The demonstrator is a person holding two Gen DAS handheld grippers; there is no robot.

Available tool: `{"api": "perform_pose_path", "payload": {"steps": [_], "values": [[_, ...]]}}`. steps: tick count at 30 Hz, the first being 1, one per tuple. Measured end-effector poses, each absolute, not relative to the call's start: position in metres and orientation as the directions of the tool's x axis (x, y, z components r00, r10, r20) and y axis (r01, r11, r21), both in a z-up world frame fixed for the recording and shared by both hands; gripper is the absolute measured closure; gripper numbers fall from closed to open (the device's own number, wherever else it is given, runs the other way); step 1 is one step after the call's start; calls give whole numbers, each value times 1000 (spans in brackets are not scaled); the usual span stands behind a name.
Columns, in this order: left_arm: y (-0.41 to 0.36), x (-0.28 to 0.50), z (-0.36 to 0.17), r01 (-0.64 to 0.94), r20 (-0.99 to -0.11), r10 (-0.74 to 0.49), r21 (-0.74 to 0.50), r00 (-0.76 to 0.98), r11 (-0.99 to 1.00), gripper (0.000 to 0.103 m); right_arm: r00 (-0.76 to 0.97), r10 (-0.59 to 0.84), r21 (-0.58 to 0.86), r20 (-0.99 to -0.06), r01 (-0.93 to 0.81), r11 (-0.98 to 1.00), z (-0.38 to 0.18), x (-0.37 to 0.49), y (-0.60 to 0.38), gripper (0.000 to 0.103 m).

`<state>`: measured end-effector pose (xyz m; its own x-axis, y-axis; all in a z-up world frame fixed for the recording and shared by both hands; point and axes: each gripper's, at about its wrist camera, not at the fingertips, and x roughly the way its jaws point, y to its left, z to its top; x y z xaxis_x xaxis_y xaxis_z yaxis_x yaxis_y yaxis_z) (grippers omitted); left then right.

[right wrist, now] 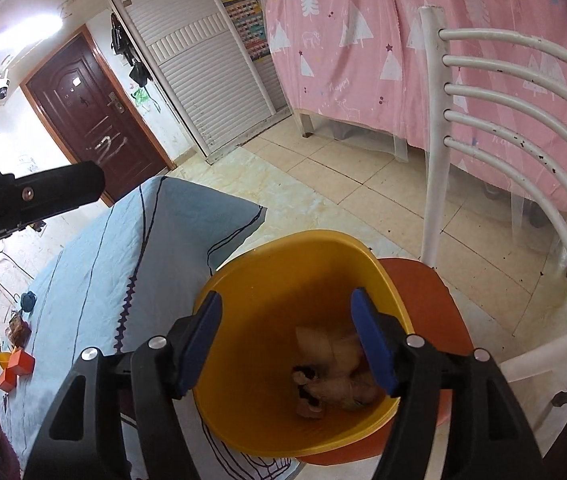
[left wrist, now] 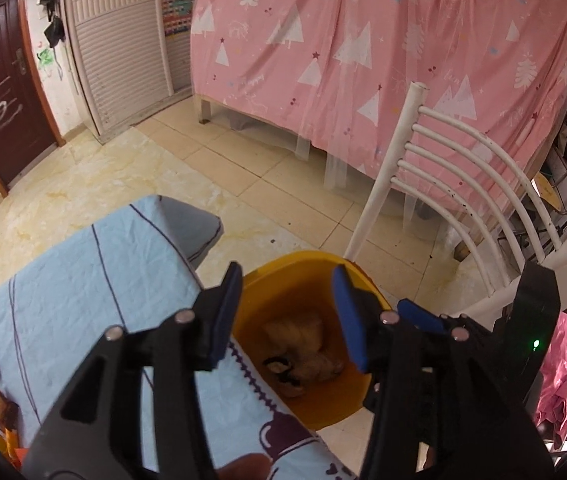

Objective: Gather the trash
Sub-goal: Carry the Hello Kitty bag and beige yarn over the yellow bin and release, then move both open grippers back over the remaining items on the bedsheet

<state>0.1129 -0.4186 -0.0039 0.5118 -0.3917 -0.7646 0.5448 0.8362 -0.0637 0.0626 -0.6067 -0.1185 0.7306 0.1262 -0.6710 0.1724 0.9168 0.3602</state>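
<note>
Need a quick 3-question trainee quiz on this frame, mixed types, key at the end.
1. True or false: the right gripper is open above the yellow bin.
2. The bin stands on: A) the floor B) the orange chair seat C) the blue-clothed table.
3. Fill in: the left gripper holds ____.

Key: 1 true. 2 B. 3 nothing; its jaws are open. Crumpled trash lies at the bin's bottom.

Home bedroom, pink-curtained bed (left wrist: 363,52), louvred wardrobe (left wrist: 119,52), entry door (right wrist: 95,116)
</note>
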Motion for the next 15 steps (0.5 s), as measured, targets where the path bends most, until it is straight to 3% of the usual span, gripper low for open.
{"api": "perform_pose_path", "payload": {"steps": [12,15], "values": [[-361,111,16,479,-729,-426,-153,536,865,58,744,128,308,-656,109,945,-85,68,-571,41],[-336,108,24,444,-715,-414,-161,563,881,50,751,138,298,-645,82,951,-75,71,-555,40]]}}
